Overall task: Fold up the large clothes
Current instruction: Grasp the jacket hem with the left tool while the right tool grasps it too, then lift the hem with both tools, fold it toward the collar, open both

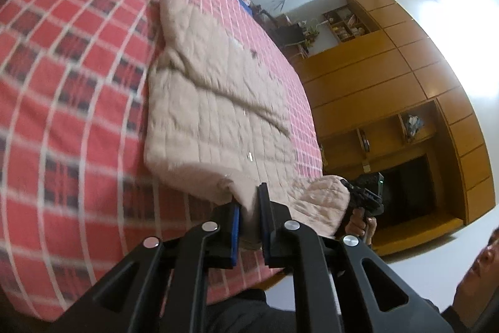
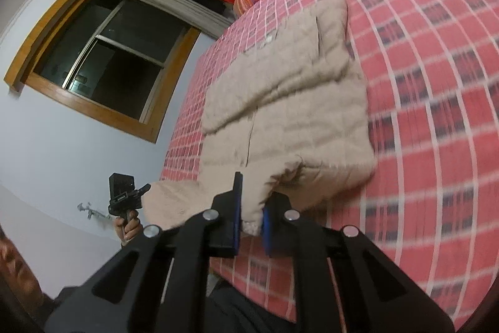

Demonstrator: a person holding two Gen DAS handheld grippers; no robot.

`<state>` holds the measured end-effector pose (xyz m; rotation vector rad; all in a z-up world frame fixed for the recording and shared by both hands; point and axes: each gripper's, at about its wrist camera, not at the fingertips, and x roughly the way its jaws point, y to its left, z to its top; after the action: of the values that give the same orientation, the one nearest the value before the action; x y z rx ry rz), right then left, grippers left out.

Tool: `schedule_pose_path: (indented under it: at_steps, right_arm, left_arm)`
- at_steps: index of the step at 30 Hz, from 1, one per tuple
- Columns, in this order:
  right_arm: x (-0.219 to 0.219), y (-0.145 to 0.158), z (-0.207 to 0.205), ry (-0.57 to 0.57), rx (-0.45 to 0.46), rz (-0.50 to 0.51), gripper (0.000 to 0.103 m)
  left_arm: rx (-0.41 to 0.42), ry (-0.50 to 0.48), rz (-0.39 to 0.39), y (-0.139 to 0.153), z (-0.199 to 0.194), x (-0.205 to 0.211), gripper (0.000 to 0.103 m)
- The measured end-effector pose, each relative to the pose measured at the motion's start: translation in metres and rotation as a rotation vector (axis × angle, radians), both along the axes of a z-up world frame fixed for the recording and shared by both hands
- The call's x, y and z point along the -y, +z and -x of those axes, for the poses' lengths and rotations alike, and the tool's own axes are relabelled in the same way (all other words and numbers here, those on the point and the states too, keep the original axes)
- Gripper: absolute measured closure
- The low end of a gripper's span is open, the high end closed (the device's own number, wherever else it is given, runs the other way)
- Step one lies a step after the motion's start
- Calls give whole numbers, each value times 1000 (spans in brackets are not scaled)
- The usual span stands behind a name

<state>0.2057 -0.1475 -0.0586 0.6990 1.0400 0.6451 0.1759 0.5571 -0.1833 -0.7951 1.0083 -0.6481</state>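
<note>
While the beige quilted jacket point(image 1: 215, 102) lies on the red plaid bed point(image 1: 71, 58), the left claw point(image 1: 248, 209) and right claw point(image 2: 252, 209) each pinch a corner of its near hem, likely to fold it upward evenly.

jacket point(image 1: 218, 102) on bed point(image 1: 78, 83) | near edge between fingers point(image 1: 265, 208) of both grippers
</note>
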Motion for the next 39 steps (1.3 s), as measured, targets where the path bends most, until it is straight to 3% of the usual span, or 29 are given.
schedule_pose_path:
  at_steps: [11, 17, 23, 29, 32, 33, 34, 36, 39]
  right_arm:
    - [3, -15, -92, -64, -43, 58, 94]
    - [10, -46, -144, -109, -120, 85, 94]
    - [10, -85, -190, -142, -206, 120, 93]
    - [9, -91, -198, -143, -236, 107, 87]
    - [14, -76, -188, -139, -211, 62, 69]
    - [16, -69, -185, -145, -197, 59, 46]
    - [19, -59, -180, -164, -162, 70, 30]
    - [22, -48, -178, -170, -125, 77, 30]
    - [24, -44, -173, -177, -118, 87, 30]
  left_arm:
    - [-40, 36, -58, -5, -90, -8, 92]
    - [-86, 51, -86, -17, -143, -9, 92]
    - [-178, 64, -131, -48, -196, -9, 92]
    - [-205, 69, -128, -60, -205, -9, 89]
    - [-146, 68, -103, -43, -192, -12, 75]
    - [-132, 67, -97, -38, -189, -12, 66]
    - [-105, 76, -97, -32, -184, -13, 47]
    - [-39, 120, -132, -19, -176, -16, 19]
    - [-22, 126, -119, -17, -172, -20, 19]
